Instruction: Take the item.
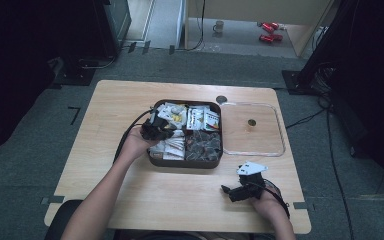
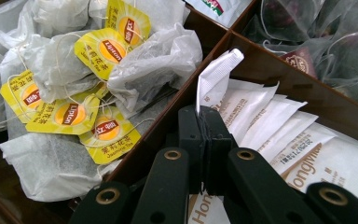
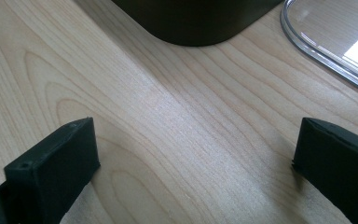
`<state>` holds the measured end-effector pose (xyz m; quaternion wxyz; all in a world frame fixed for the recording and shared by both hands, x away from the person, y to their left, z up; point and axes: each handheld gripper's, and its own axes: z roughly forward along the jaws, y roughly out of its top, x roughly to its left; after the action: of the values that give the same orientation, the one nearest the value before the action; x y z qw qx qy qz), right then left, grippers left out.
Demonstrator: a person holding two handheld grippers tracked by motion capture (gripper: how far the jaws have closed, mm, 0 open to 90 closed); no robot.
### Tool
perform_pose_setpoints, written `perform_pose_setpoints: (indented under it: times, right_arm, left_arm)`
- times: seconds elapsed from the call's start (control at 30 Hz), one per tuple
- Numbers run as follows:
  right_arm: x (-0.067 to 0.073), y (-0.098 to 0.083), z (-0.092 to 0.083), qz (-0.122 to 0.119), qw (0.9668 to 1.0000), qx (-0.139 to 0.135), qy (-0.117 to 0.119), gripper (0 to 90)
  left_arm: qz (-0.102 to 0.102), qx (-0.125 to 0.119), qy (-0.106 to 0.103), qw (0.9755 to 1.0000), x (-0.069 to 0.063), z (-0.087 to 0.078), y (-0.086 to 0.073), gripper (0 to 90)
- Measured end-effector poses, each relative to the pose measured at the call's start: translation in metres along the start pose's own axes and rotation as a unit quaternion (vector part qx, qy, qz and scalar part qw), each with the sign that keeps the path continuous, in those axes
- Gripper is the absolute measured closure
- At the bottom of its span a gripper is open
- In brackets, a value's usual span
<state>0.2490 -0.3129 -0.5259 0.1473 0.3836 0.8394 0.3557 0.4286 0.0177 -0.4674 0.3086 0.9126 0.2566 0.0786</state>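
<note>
A pale wooden counter [image 1: 130,100] with rounded corners is seen from above, set on grey carpet in a dim room. Dark equipment stands at the left and right edges, cables trail across the floor, and a white mug [image 1: 219,26] and red objects [image 1: 269,31] lie on the floor beyond the counter.

A dark brown divided tray [image 1: 186,163] is placed near the middle of the counter. Yellow-tagged Lipton tea bags [image 2: 93,79] are piled in its far left compartment, white paper sachets [image 2: 279,126] are stacked in the near left compartment, and dark packets [image 1: 204,145] are held in the near right compartment. A clear plastic lid [image 1: 252,129] is laid flat on the counter just beside the tray, to its right.

The left claw [image 1: 156,131] is held over the tray's left side. In the left gripper view, the left claw is pressed together on one white sachet [image 2: 216,74], which is pinched at its lower part and stands upright above the near left compartment, beside the divider.

The right claw [image 1: 229,190] is rested on the counter near its front edge, well apart from the tray. In the right gripper view, its jaws are spread wide over bare wood grain, with nothing between them; a tray corner and the lid's rim are seen ahead.
</note>
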Motion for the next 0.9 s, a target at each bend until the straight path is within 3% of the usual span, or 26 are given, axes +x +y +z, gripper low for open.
perform_pose_setpoints:
  times: [0.5, 0.9]
  right_arm:
    - [0.000, 0.000, 0.000, 0.001, 1.0000, 0.000, 0.000, 0.0]
    - [-0.001, 0.001, 0.001, 0.000, 1.0000, -0.001, 0.001, 0.0]
  left_arm:
    - [-0.002, -0.021, -0.002, 0.9998, -0.001, -0.018, 0.001, 89.5]
    - [-0.016, -0.043, -0.004, 0.9989, 0.002, -0.038, -0.003, 89.4]
